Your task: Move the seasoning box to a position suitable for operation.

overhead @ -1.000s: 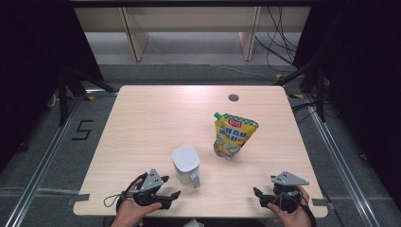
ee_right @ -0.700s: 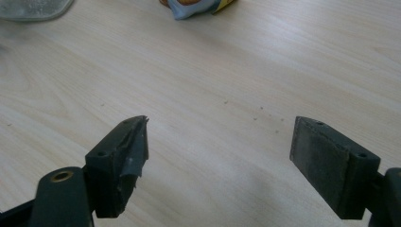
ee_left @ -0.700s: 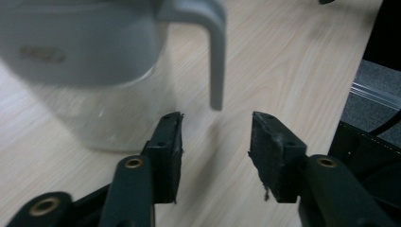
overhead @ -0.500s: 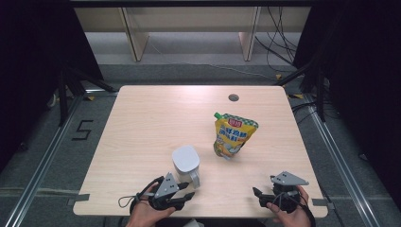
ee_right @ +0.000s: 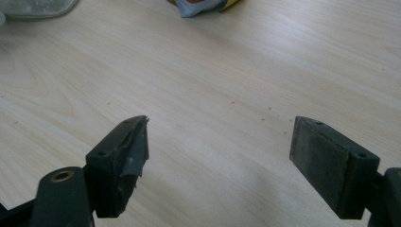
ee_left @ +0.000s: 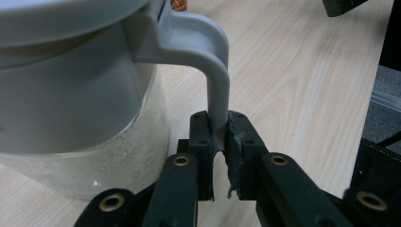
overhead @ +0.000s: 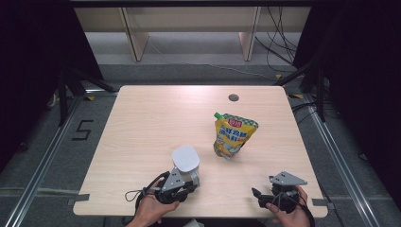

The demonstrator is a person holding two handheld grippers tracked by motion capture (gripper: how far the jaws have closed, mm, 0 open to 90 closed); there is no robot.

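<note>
The left gripper had slid in toward the white jug since a second earlier, and its jaws had just been closing until they clamped the jug's handle, the body standing just ahead and left. That grip looked ready for lifting, while the right gripper rested with jaws apart, the yellow pouch well ahead.

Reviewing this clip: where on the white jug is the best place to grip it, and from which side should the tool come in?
By the handle, from the near table edge where the person stands. The jug stands upright with its thin curved handle toward that edge, narrow enough for the jaws, while its body looks too wide. The left tool has just been closing and now pinches the handle's lower end. The right tool is open.
</note>
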